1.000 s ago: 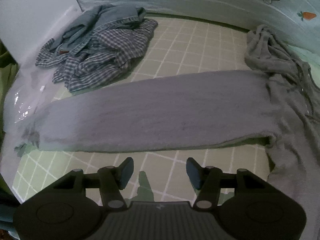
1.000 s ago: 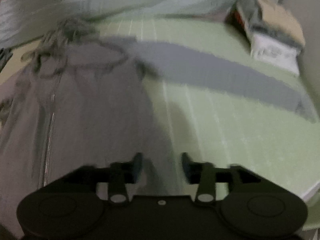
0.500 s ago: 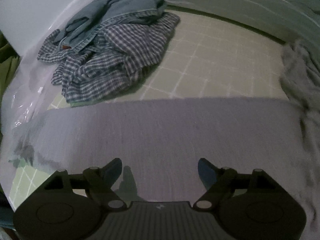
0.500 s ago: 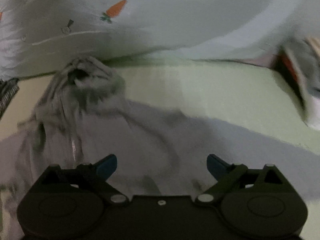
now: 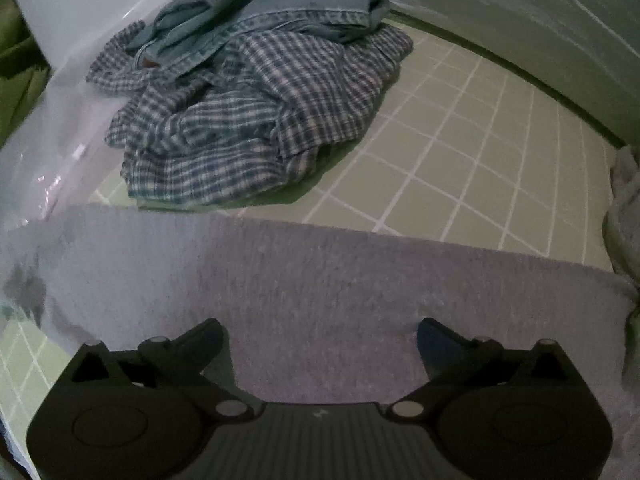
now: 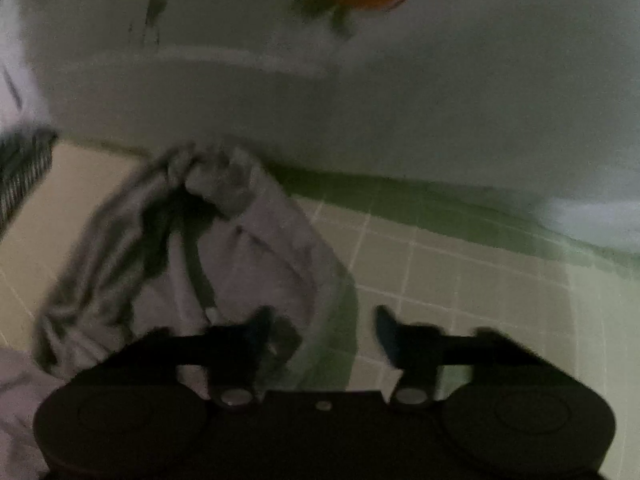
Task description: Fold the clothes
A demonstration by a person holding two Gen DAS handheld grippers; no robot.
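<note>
Nearest, the left gripper (image 5: 320, 334) hangs with fingers spread wide over the grey garment's flat sleeve (image 5: 320, 280), gripping nothing. Only the left wrist view shows the plaid shirt (image 5: 248, 128) and denim piece (image 5: 272, 4) heaped beyond on the green checked sheet (image 5: 460, 152). The right wrist view alone shows the right gripper (image 6: 322, 330), fingers apart, at the garment's crumpled hood (image 6: 208, 216), with a carrot-print cover (image 6: 400, 80) farthest.
</note>
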